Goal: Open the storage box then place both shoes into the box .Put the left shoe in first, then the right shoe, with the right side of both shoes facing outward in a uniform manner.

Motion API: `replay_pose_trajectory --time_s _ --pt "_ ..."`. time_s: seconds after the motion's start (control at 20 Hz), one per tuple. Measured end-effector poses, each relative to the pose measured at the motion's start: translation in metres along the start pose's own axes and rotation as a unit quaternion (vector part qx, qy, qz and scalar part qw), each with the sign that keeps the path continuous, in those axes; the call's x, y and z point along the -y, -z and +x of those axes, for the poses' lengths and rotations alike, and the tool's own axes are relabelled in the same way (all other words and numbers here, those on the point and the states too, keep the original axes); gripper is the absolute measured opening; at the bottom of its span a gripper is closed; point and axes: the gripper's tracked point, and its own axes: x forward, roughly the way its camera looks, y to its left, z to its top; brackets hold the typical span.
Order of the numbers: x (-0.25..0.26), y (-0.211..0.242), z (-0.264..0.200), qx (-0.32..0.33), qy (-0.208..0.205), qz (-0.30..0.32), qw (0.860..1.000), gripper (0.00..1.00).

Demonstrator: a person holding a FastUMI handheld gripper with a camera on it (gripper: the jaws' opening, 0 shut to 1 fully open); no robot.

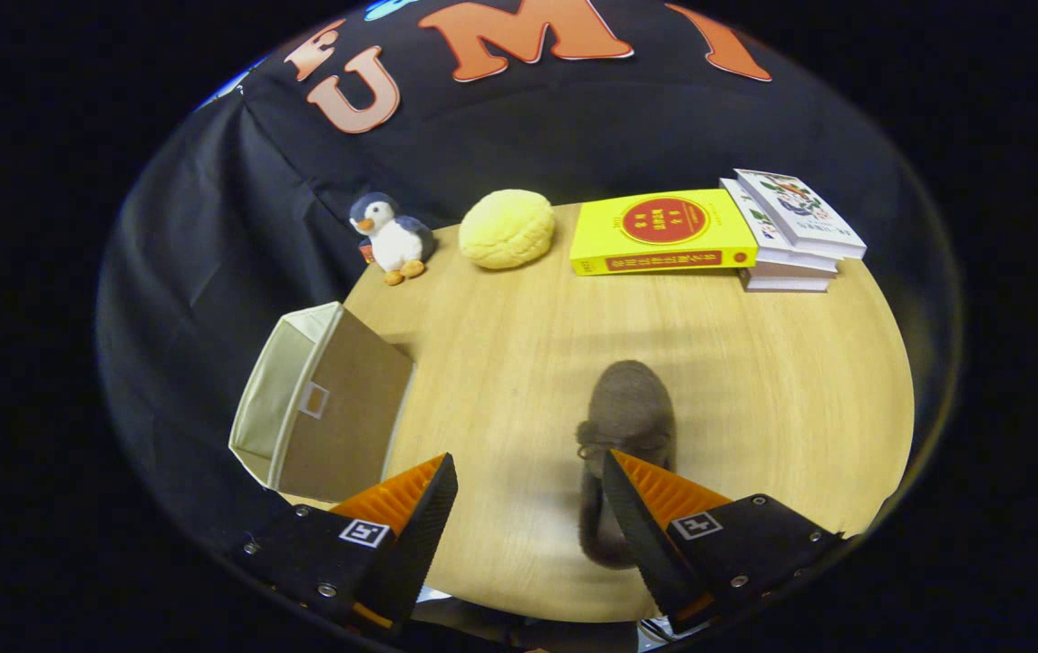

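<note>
The claw [528, 490] is spread wide, holding nothing. The shoe [625, 426], right of the box [328, 404], looks soft, fuzzy and light; pinch its collar rim.

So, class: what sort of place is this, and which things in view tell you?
Probably a staged recording booth, not a lived-in room: black cloth hangs behind a small wooden table set with props, a toy penguin, stacked books and a storage box. The open gripper hovers near a shoe.
</note>
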Motion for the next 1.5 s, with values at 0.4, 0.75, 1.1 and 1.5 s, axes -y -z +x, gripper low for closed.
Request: replay_pose_trajectory --time_s 0.4,0.75,1.1,1.5 --pt "0.073 0.042 0.037 -0.03 0.039 -0.054 0.997 0.88" --pt "0.098 0.042 0.076 -0.006 0.062 -0.082 0.995 0.65" --pt "0.098 0.03 0.083 0.017 0.08 -0.059 0.995 0.13" --pt "0.06 0.005 0.047 0.042 0.064 -0.002 0.997 0.04"
